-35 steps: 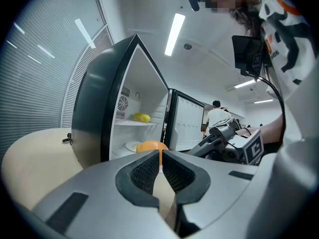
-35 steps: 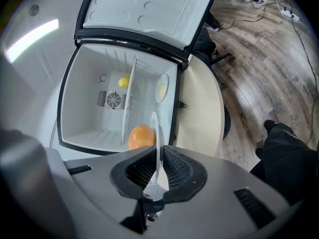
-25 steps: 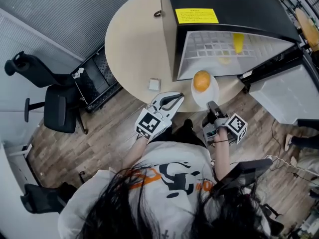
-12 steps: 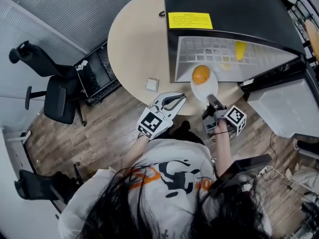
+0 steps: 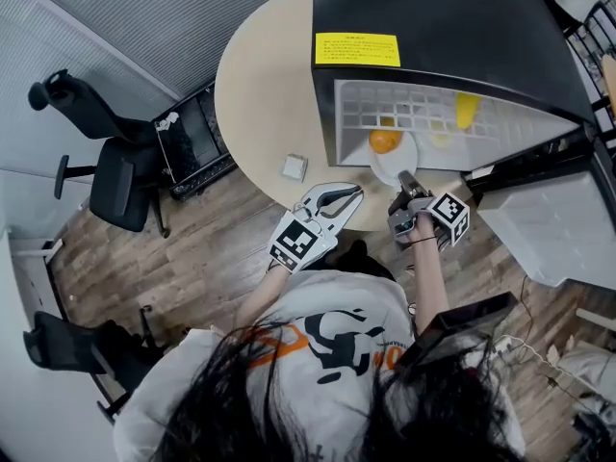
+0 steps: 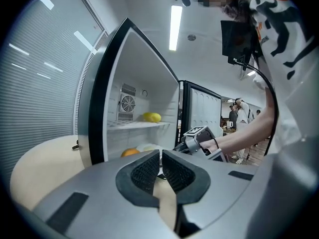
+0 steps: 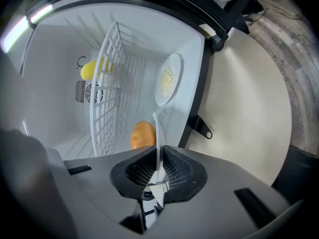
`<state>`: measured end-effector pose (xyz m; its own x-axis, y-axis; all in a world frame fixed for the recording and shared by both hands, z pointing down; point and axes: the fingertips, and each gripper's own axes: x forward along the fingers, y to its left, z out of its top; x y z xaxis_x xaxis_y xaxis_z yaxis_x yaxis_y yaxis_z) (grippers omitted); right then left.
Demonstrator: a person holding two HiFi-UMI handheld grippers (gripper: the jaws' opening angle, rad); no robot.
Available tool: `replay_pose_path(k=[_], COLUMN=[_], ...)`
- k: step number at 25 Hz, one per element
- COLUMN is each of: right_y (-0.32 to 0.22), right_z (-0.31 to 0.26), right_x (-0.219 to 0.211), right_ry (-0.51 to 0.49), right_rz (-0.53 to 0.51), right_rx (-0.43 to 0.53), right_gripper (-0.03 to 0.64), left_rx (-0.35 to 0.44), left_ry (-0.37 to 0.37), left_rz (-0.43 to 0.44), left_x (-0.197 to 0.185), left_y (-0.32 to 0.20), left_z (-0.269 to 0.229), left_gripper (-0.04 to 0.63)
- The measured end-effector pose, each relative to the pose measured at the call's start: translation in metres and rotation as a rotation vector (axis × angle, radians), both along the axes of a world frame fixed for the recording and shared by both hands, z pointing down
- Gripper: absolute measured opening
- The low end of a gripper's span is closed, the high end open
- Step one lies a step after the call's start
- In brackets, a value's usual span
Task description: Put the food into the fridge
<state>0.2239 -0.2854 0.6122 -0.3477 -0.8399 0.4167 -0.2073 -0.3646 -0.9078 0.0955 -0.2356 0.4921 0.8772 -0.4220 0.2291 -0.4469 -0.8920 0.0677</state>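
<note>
Two grippers: hand-held, one in each hand, both at the table edge before the open fridge (image 5: 452, 27).
Right gripper (image 7: 158, 156): clamped on the near rim of a white plate (image 5: 395, 162), thin edge pinched between the pads, pointed into the lower compartment.
Left gripper (image 6: 160, 156): jaws drawn together but for a sliver, nothing between them; just beside the other gripper, over the table (image 5: 260, 85).
Orange (image 5: 385, 141): on the plate, at the mouth of the lower compartment, under the wire shelf (image 7: 107, 83).
Handling, judged: round and loose on a smooth plate, likely to roll if tipped; plate stiff and breakable, carried by one edge only, so best kept level and slid in slowly.
Hold, judged: rim grip workable; a second grip on the opposite rim steadier if needed.
Already inside: yellow fruit (image 6: 151, 117) on the upper shelf, well apart from the orange.
Unclear: pale oval shape with a yellowish patch (image 7: 168, 81) beyond the plate; impossible to say what.
In the way, judged: wire shelf close above the orange; black fridge frame beside the plate; door (image 5: 544, 219) swung open at right, apparently clear.
Elsewhere: small white square thing (image 5: 295, 166) on the table near the grippers; office chair (image 5: 106, 181) on the wooden floor, well apart.
</note>
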Motion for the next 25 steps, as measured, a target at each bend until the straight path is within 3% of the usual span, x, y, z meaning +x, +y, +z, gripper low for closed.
replay_pose_path(k=[16,25], right_y=[-0.044,-0.064], right_z=[0.010,0.009], right_x=[-0.001,-0.002], right_ry=[-0.001,0.026], right_rz=[-0.008,0.010], right_rx=[-0.013,-0.026], right_gripper=[0.037,0.037], left_rx=[-0.010,-0.028], left_ry=[-0.030,-0.011], left_rz=[-0.068,-0.105], left_x=[-0.010,-0.021], left_y=[0.000,-0.004], left_z=[0.005,0.004], left_gripper=[0.012,0.013])
